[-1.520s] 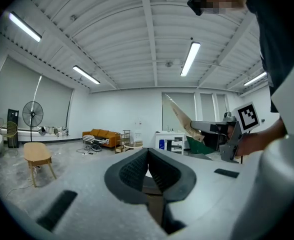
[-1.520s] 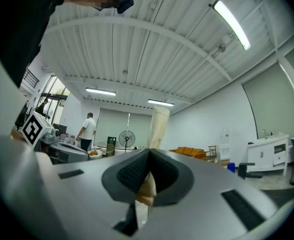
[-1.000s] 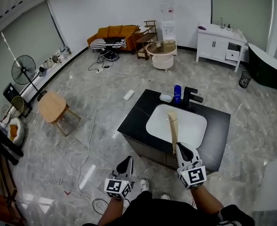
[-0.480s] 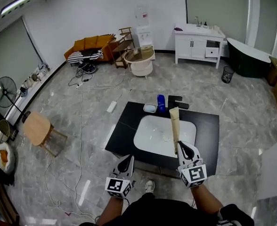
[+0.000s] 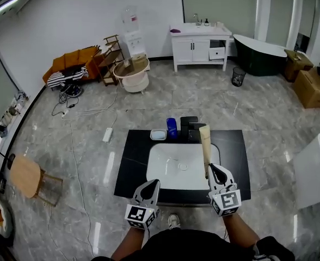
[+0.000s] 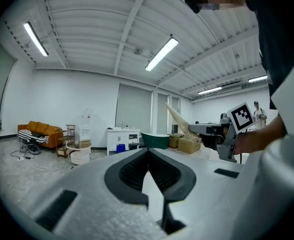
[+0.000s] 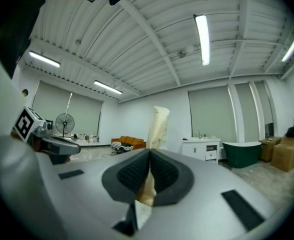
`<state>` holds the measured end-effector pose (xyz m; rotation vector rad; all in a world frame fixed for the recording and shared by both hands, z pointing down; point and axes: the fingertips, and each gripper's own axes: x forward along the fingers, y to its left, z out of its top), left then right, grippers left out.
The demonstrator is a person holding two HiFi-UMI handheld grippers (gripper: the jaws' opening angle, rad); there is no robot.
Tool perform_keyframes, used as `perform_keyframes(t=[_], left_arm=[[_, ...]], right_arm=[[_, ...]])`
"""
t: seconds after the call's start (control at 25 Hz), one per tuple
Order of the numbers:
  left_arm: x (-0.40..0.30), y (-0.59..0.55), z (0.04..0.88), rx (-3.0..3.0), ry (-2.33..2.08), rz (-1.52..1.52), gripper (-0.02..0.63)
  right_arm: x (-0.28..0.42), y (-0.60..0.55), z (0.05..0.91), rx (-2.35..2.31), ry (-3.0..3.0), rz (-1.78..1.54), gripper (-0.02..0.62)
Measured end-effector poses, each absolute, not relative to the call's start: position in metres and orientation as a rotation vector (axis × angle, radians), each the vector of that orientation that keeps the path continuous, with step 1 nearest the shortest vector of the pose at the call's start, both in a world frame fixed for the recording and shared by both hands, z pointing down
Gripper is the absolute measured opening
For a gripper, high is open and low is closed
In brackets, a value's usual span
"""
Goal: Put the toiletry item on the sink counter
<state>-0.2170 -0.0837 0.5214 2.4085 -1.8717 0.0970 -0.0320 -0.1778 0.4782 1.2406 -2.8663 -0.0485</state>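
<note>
- Two grippers are held side by side at the near edge of a black sink counter [image 5: 131, 162], each carried in one hand.
- The left gripper [image 5: 151, 186] is seen clenched, its jaws pressed together with nothing between them.
- Ahead of the left gripper and slightly to its right, a white basin [image 5: 173, 165] is set into the counter.
- Beyond the basin, at the counter's far edge, a white soap dish [image 5: 158, 134], a blue bottle [image 5: 172, 128] and a black faucet [image 5: 189, 126] are lined up just beside one another.
- The right gripper [image 5: 216, 170] is clamped on the crimped end of a cream toiletry tube [image 5: 205, 143], which is pinched between its pads.
- The tube is carried straight out ahead of the right gripper's jaws, its wide end farthest from them.
- From the head view the tube is seen over the basin's right rim; it is held in the air and not laid on the counter.
</note>
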Motion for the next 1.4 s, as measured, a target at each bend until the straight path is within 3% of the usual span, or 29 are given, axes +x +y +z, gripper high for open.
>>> perform_keyframes(t=[0.64, 1.4], left_arm=[[-0.19, -0.147, 0.551, 2.596, -1.491, 0.123, 0.006], [-0.139, -0.182, 0.559, 2.565, -1.505, 0.107, 0.006]], right_arm=[[-0.003, -0.202, 0.512, 1.51, -2.593, -0.021, 0.008], [0.045, -0.241, 0.582, 1.436, -2.35, 0.039, 0.008]])
